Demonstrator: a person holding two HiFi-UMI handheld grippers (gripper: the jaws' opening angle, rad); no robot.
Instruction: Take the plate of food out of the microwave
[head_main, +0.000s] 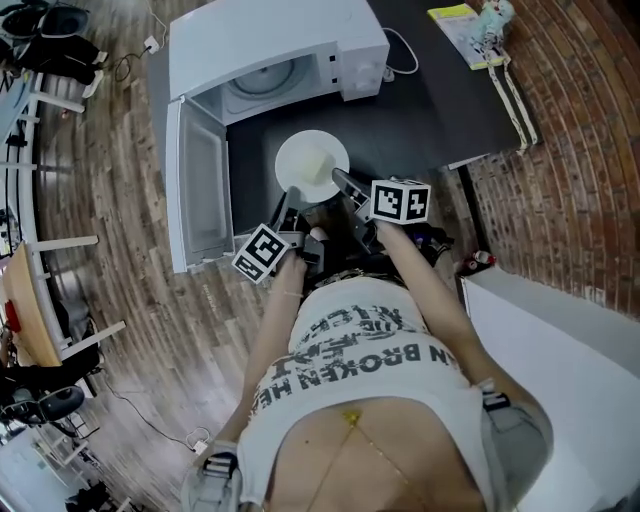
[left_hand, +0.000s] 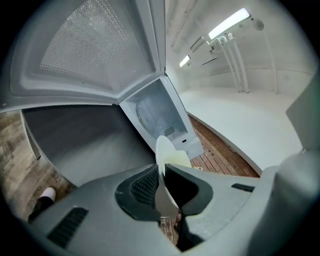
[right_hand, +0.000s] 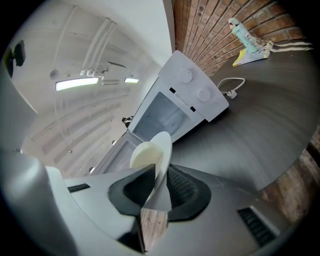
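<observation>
White plate (head_main: 312, 165) is sitting between my two claws, out of the microwave (head_main: 270, 55) and over the dark table (head_main: 440, 110), just in front of the open cavity. My left claw (head_main: 289, 200) is clamping the near-left rim, and my right claw (head_main: 342, 183) is clamping the near-right rim. In the left gripper view the jaws are pressing both faces of the rim, plate (left_hand: 167, 150) edge-on between the pads. The right gripper view is showing the same, with the rim (right_hand: 155, 150) pinched.

Key relation: the plate is lying straight ahead of both claws, away from my body, with the microwave beyond it and its door (head_main: 200, 185) hanging open to the left. The plate is round, so there is no long axis. The line between my two grips is running left to right, and both hands are about equally near. I am judging that whatever comes next, carrying it or setting it down, needs both claws kept level together, or the plate is tipping. I cannot tell whether it is touching the table.

Look: plain white, shallow, smooth rim. Pale yellow food (head_main: 308, 160) is lying in the middle. It is soft-looking, and I cannot make out the kind.
</observation>
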